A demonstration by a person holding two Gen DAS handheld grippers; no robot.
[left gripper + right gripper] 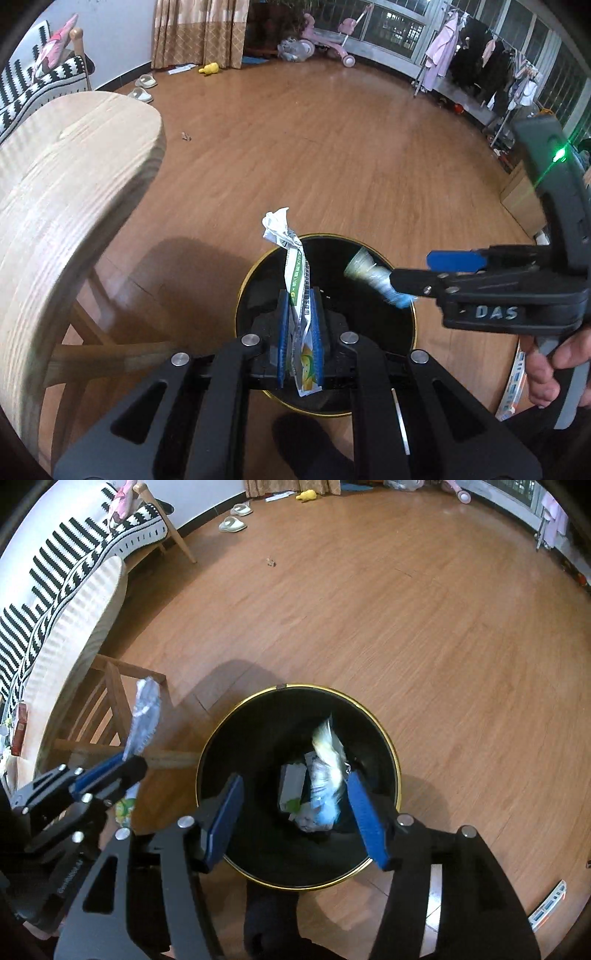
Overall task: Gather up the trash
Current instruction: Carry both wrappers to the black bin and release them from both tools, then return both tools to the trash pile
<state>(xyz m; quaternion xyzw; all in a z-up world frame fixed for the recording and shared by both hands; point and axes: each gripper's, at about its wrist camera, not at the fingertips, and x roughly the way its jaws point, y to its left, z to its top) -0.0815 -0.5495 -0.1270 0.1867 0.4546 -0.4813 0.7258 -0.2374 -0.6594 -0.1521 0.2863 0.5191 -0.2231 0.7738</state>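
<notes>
I see the left tool [300, 332] clenched on a crumpled wrapper [295, 280] above the black bin [391, 746]; right tool [295, 812] released, blurred wrapper [327, 771] inside the rim. Open floor [369, 609] beyond; desk [74, 184] edge left.

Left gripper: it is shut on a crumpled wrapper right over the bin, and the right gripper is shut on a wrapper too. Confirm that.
Not quite. The left gripper is shut on a crumpled wrapper over the bin, but the right gripper is open: in the right wrist view its fingers stand apart, and a blurred wrapper hangs between them over the bin, not pressed by either.
</notes>
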